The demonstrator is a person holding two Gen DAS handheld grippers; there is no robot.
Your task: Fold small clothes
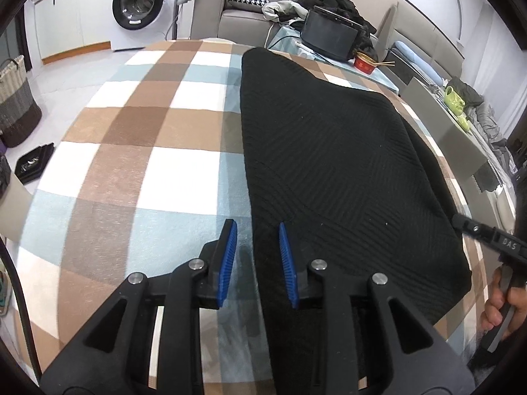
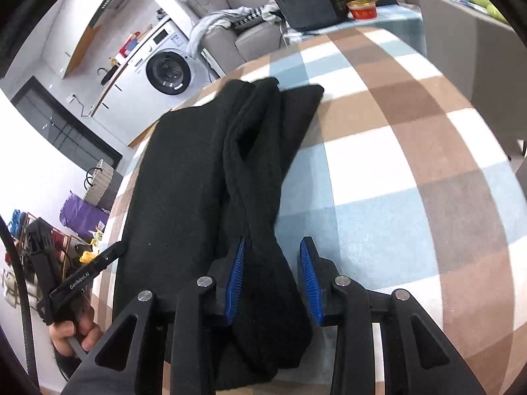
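Observation:
A black ribbed knit garment (image 1: 332,171) lies flat on the checked cloth of the table (image 1: 138,151). My left gripper (image 1: 257,233) is open and straddles the garment's left edge: one blue pad over the cloth, the other over the knit. In the right wrist view the same garment (image 2: 184,177) shows with its sleeves (image 2: 257,151) folded and crossed over its right side. My right gripper (image 2: 273,250) is open, with a sleeve end lying between its blue pads. Neither gripper holds anything. The right gripper's tip (image 1: 474,230) shows at the garment's right edge in the left wrist view.
A black box (image 1: 329,36) and a red bowl with chopsticks (image 1: 367,62) stand on a side table behind. A grey sofa with clothes (image 1: 237,10), a washing machine (image 1: 141,6) and a woven basket (image 1: 16,102) lie beyond. A green teapot (image 1: 456,98) sits at right.

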